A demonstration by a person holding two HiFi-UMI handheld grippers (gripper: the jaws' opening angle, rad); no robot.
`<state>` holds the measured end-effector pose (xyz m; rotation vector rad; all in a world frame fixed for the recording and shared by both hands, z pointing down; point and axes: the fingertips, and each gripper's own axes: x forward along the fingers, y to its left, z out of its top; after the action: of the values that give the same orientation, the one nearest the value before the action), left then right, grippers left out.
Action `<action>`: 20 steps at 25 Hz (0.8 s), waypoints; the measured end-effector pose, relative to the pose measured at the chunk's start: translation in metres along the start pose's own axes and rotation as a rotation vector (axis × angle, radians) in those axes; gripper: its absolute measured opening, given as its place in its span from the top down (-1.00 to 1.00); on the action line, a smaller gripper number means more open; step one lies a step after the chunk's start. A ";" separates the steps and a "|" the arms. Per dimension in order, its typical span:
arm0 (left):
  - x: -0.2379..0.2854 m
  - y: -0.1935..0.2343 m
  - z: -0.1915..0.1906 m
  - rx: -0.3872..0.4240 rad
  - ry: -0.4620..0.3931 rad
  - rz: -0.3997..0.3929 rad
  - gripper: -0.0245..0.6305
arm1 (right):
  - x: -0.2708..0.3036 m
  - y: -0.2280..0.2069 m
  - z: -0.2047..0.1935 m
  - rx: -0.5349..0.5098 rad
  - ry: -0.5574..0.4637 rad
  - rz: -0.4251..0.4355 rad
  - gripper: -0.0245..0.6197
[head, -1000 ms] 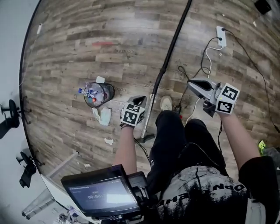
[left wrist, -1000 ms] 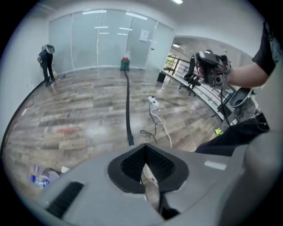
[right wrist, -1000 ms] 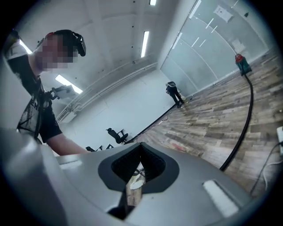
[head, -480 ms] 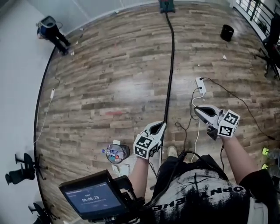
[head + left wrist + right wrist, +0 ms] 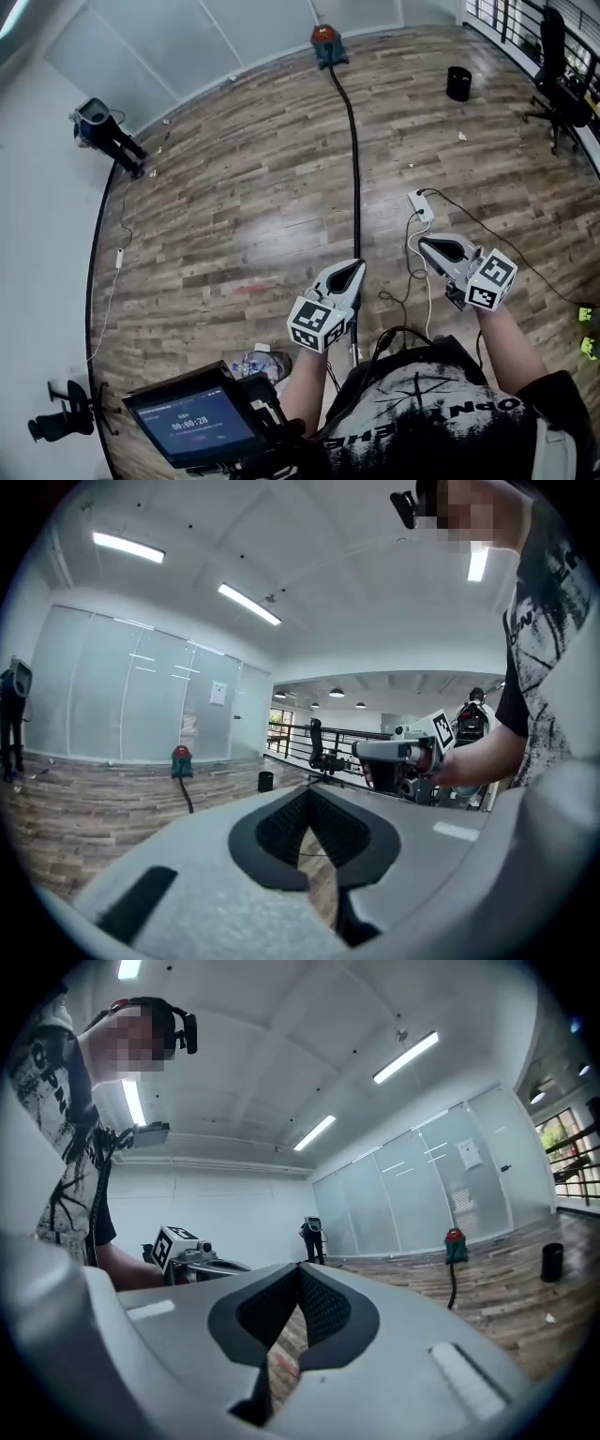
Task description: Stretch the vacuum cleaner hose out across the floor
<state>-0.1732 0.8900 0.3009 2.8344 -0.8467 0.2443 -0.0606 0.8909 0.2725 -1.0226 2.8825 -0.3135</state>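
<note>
The black vacuum hose (image 5: 355, 169) lies in a long, nearly straight line on the wood floor, from the red and teal vacuum cleaner (image 5: 324, 44) at the far wall toward my feet. My left gripper (image 5: 353, 268) is raised above the hose's near end, shut and empty. My right gripper (image 5: 425, 245) is held up beside it, to the right, also shut and empty. In the left gripper view the vacuum cleaner (image 5: 181, 759) and hose (image 5: 188, 800) show far off beyond the shut left gripper (image 5: 307, 795). In the right gripper view the vacuum cleaner (image 5: 456, 1244) stands past the shut right gripper (image 5: 300, 1273).
A white power strip (image 5: 420, 204) with loose cables lies right of the hose. A black bin (image 5: 458, 82) and office chair (image 5: 559, 66) stand at the far right by a railing. A blue machine (image 5: 103, 131) leans at the left wall. A small trash bin (image 5: 251, 364) sits near my feet.
Both grippers have risen and levelled out, still shut. The head view has tilted up, so the far vacuum cleaner and the hose's whole length now show.
</note>
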 end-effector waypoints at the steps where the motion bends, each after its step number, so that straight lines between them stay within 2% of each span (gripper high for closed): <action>1: 0.006 -0.007 0.005 0.009 -0.008 -0.004 0.92 | -0.009 -0.005 0.001 0.003 -0.006 -0.010 0.90; 6: 0.043 -0.053 0.022 0.033 -0.049 -0.014 0.92 | -0.062 -0.025 -0.009 -0.004 0.010 -0.024 0.90; 13: 0.075 -0.074 0.055 0.052 -0.062 -0.042 0.92 | -0.074 -0.043 0.026 -0.089 0.083 -0.017 0.90; 20: 0.117 -0.124 0.049 0.056 -0.068 -0.058 0.92 | -0.126 -0.051 0.025 -0.141 0.086 0.006 0.90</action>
<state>-0.0021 0.9201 0.2623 2.9299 -0.7803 0.1679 0.0716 0.9276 0.2579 -1.0462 3.0214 -0.1586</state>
